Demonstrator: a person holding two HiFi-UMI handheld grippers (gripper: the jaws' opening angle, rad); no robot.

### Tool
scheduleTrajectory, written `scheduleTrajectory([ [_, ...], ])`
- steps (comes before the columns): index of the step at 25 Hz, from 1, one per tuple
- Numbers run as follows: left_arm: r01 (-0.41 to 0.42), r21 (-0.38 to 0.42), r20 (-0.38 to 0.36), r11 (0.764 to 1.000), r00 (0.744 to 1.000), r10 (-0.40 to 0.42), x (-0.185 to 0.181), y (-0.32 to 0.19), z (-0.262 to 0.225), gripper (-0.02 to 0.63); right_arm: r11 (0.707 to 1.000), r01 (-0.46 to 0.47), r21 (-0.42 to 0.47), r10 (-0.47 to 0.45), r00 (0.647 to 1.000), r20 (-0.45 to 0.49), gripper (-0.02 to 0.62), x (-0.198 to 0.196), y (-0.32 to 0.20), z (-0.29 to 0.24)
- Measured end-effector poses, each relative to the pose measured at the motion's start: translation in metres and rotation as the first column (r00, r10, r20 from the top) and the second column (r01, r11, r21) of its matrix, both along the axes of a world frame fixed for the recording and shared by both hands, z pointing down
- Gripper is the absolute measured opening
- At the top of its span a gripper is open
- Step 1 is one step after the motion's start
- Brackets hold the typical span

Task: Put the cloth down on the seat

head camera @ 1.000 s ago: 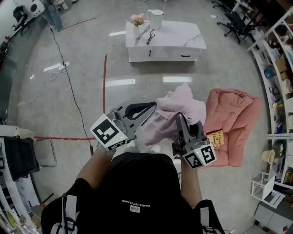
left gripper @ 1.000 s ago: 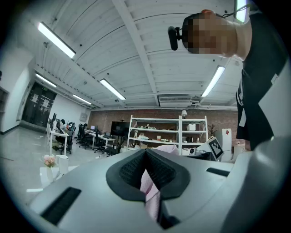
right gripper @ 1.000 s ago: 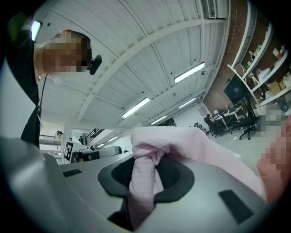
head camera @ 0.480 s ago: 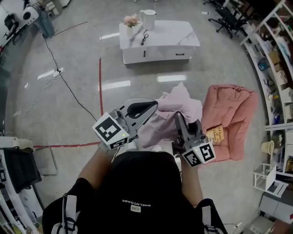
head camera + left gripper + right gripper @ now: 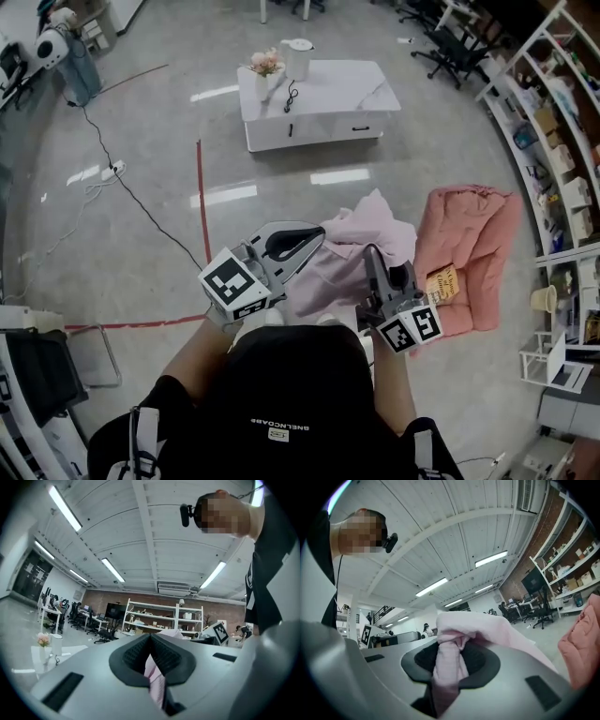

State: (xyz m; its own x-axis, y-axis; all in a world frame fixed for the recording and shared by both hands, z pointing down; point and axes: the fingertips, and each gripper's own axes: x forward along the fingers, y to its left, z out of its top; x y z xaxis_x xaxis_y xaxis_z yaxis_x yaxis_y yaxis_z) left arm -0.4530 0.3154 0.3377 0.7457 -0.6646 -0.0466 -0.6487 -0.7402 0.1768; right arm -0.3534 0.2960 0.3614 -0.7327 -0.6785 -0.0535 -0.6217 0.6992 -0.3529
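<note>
Close in front of the person, the left claw [image 5: 312, 238] is pinched shut on a thin edge of the pale pink cloth [image 5: 361, 234]. The right claw [image 5: 372, 258] is nearly closed on a thicker bunched fold, and together they hold it in the air. This looks like the carrying step: the salmon-pink seat [image 5: 469, 239] lies just beyond to the right, so next both claws must swing over it, lower and release.

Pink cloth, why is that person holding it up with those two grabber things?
A person holds the pale pink cloth up between two grippers: the left gripper and the right gripper are each shut on a bunch of it. The pink seat sits on the floor to their right, and the cloth is not laid on it yet.
</note>
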Motion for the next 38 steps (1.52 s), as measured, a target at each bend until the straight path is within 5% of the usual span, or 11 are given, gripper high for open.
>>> scheduleTrajectory([
  [3,0.011,0.001,0.048,1.000,0.999,-0.011,-0.015,0.002,0.013,0.014,0.999,-0.035,-0.007,0.035,0.999,0.006,0.118,-0.007,0.000,0.004],
  [16,0.033,-0.060,-0.037,0.998,0.999,-0.035,-0.017,-0.032,0.033,0.014,0.998,-0.037,-0.042,0.038,0.999,0.021,0.118,0.001,-0.031,0.021],
  [38,0.059,-0.073,-0.001,0.996,0.998,-0.059,0.110,-0.242,0.034,0.014,0.998,0.066,-0.024,-0.066,0.998,0.022,0.118,0.106,-0.225,0.012],
])
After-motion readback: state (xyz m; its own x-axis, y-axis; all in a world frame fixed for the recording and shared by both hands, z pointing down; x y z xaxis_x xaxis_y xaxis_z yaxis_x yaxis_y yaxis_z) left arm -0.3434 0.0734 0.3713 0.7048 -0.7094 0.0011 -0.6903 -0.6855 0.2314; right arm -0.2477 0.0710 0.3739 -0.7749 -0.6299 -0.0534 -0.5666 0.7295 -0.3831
